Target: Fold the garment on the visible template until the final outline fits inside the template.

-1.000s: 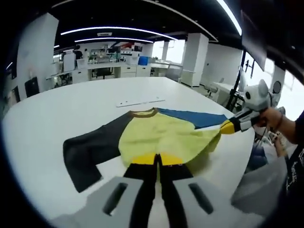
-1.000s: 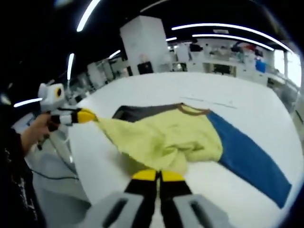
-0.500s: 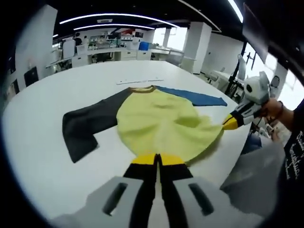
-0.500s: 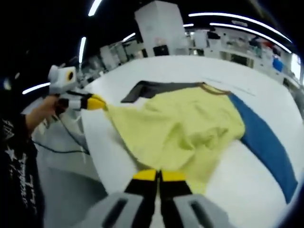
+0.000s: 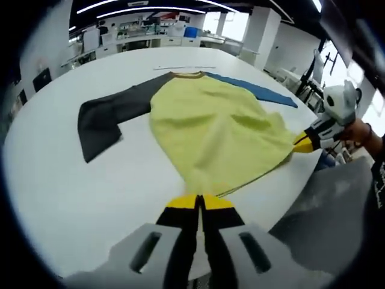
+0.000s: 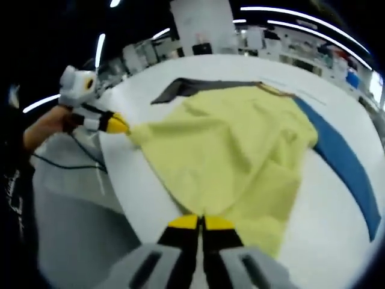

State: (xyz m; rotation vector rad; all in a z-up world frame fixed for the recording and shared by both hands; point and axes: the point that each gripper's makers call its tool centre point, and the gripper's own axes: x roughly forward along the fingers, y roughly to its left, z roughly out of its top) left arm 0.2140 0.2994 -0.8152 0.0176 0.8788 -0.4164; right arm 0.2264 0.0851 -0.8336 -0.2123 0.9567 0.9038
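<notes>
The folding looks barely begun: the long-sleeved shirt (image 5: pixel 210 126) lies spread face up on the white surface (image 5: pixel 72 198), near its edge, no fold made. Both tongs are clamped on the yellow hem, the left tongs (image 5: pixel 200 201) at 1 corner and the right tongs (image 6: pixel 200 223) at the other, drawing it taut. The shirt has a yellow body, 1 dark grey sleeve (image 5: pixel 102 117) and 1 blue sleeve (image 6: pixel 346 165). I cannot make out the template outline; a thin white strip (image 5: pixel 183 67) lies beyond the collar.
</notes>
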